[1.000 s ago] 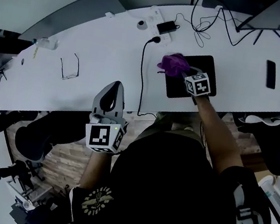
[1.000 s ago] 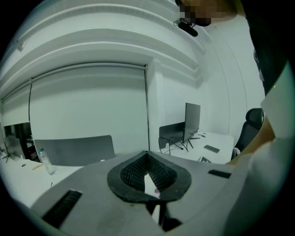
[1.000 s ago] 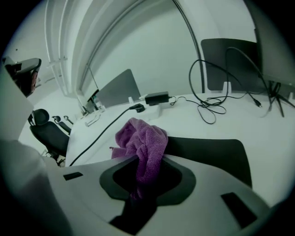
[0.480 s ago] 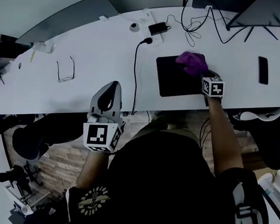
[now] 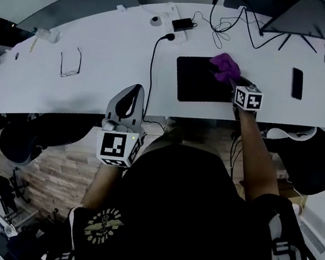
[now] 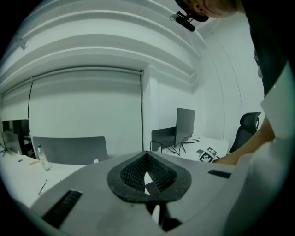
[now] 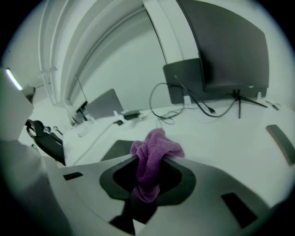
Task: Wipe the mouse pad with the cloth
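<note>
**Cloth on the pad's far right corner, left side idle**

We see a long white bench (image 5: 111, 50) running across the head view, with a dark monitor (image 5: 317, 16) and a tangle of cables (image 5: 229, 25) along its far edge. The black mouse pad (image 5: 196, 81) lies close to the near edge, in front of us.

A black power cable (image 5: 150, 75) runs from the far side to the near edge just left of the pad, so that side is hemmed in. To the right, bare bench separates the pad from a dark phone (image 5: 296, 82). A pair of glasses (image 5: 69, 62) lies well off to the left.

Our right gripper (image 5: 232, 77) is clamped on the purple cloth (image 5: 224, 65), which sits bunched on the pad's far right corner. In the right gripper view the cloth (image 7: 151, 154) fills the gap between the jaws and spills over their tips.

Our left gripper (image 5: 131, 95) hangs off the bench's near edge, apart from the pad, with its jaws together on nothing.
</note>
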A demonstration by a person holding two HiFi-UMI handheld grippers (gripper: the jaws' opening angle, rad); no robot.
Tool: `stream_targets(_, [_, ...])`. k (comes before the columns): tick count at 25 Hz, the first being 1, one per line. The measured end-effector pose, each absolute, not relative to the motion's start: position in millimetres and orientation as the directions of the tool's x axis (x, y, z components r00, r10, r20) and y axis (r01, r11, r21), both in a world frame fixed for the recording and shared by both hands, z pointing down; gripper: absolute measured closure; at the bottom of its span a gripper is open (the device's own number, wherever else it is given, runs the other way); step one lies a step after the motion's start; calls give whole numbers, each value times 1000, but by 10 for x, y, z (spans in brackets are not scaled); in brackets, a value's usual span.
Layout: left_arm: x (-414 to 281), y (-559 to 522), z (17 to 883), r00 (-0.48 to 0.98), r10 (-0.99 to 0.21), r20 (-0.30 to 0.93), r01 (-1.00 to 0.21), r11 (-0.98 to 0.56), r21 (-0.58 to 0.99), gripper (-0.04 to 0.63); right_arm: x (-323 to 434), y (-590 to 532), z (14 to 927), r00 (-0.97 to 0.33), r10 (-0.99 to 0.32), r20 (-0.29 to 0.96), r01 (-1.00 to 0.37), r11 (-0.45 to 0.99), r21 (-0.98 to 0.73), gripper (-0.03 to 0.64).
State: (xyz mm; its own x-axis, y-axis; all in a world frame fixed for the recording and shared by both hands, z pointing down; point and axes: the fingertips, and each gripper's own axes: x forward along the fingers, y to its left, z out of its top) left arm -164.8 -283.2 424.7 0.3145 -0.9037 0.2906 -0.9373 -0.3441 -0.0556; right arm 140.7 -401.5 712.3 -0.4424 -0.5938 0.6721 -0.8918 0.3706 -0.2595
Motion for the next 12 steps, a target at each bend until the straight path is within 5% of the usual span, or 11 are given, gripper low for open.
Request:
stream_targets(6, [-1774, -2633, 4206, 272, -924, 270, -954, -296, -52, 594, 91, -3419, 6126, -774, -494, 395, -632, 636, -443, 532])
stream_targets(12, [-1894, -2438, 4172, 210, -943, 259, -970, -234, -67, 594, -510, -3112, 5921, -848, -376, 374, -524, 698, -487, 532])
